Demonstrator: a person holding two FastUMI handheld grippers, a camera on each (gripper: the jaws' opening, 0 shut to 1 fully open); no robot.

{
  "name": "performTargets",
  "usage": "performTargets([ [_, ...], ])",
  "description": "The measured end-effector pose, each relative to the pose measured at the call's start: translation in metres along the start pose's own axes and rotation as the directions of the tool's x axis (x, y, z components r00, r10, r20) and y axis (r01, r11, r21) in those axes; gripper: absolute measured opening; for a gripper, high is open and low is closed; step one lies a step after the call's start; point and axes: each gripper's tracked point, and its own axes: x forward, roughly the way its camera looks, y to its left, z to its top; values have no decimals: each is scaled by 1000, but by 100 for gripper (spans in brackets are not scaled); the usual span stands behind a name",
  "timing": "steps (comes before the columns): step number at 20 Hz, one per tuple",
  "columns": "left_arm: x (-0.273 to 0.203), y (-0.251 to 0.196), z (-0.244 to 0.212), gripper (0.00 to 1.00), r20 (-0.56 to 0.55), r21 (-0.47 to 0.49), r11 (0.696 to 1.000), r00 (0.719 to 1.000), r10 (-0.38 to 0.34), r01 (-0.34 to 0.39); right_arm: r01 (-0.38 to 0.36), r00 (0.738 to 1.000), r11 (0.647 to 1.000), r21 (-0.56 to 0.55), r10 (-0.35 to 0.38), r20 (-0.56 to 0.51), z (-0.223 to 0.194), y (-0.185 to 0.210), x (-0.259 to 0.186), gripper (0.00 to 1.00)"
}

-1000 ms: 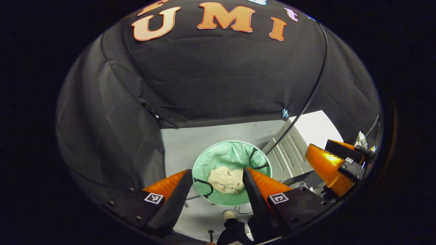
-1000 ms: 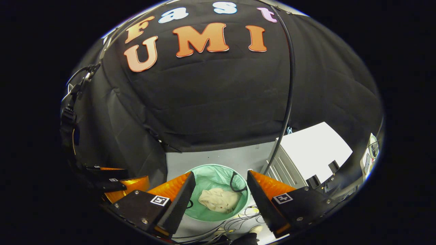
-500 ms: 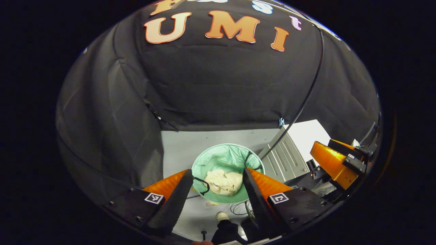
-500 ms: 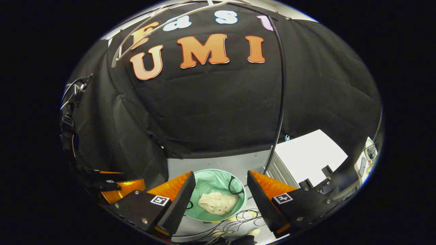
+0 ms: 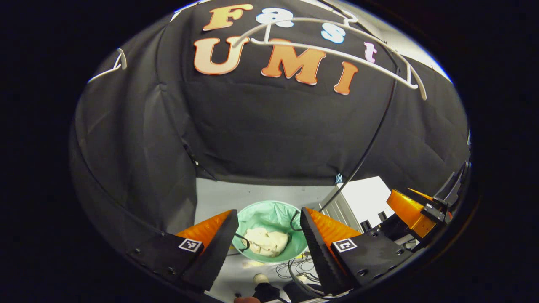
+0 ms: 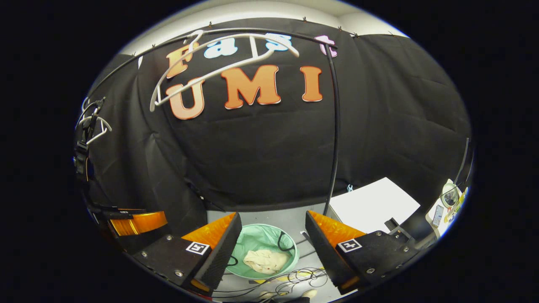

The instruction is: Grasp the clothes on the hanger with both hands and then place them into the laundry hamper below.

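A cream garment [image 5: 264, 242] [image 6: 263, 260] lies crumpled inside the round mint-green hamper [image 5: 252, 212] [image 6: 249, 237] on the grey floor. High up, a bare white hanger [image 5: 337, 52] [image 6: 210, 75] hangs on the black rail. My left gripper [image 5: 267, 242] is open well above the hamper, nothing between its orange fingers. My right gripper [image 6: 272, 246] is open too and holds nothing. The right gripper [image 5: 414, 212] also appears at the right edge of the left gripper view, and the left gripper [image 6: 137, 223] at the lower left of the right gripper view.
A black rack pole [image 6: 334, 139] runs down to the floor beside the hamper. A white box [image 6: 372, 204] stands to the right of the hamper. Loose cables [image 6: 294, 277] lie on the floor in front. A shoe [image 5: 261, 280] is below the left gripper.
Both grippers have risen and tilted upward: the hamper looks smaller and lower, and the white hanger has come into sight at the top. Both stay open; the garment remains in the hamper.
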Motion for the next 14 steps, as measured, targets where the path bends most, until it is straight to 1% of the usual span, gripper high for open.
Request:
performTargets([
  [5, -29, -9, 54, 96, 136, 14, 1000, 991, -15, 13, 10, 991, 999, -48, -4, 132, 63, 2, -26, 95],
  [6, -35, -12, 63, 100, 157, 11, 1000, 987, -20, 18, 10, 988, 998, -59, -1, 155, 75, 4, -32, 95],
  [7, -42, -13, 75, 96, 183, 6, 1000, 983, -24, 23, 10, 985, 998, -70, 2, 172, 89, 6, -39, 95],
  [8, -50, -14, 84, 96, 207, 2, 1000, 978, -25, 26, 4, 981, 997, -75, 11, 193, 101, 9, -48, 95],
  [11, -71, -15, 113, 96, 302, 7, 1000, 953, -17, 16, -8, 962, 996, -87, 32, 272, 137, 18, -72, 95],
  [12, -78, -15, 124, 100, 332, 11, 1000, 943, -14, 11, -6, 956, 996, -91, 32, 291, 147, 19, -77, 95],
  [13, -87, -14, 138, 96, 360, 16, 1000, 933, -11, 5, -4, 950, 996, -93, 33, 311, 156, 20, -83, 95],
  [14, -95, -13, 148, 96, 387, 21, 1000, 922, -4, -5, -4, 943, 996, -94, 35, 332, 165, 21, -87, 95],
])
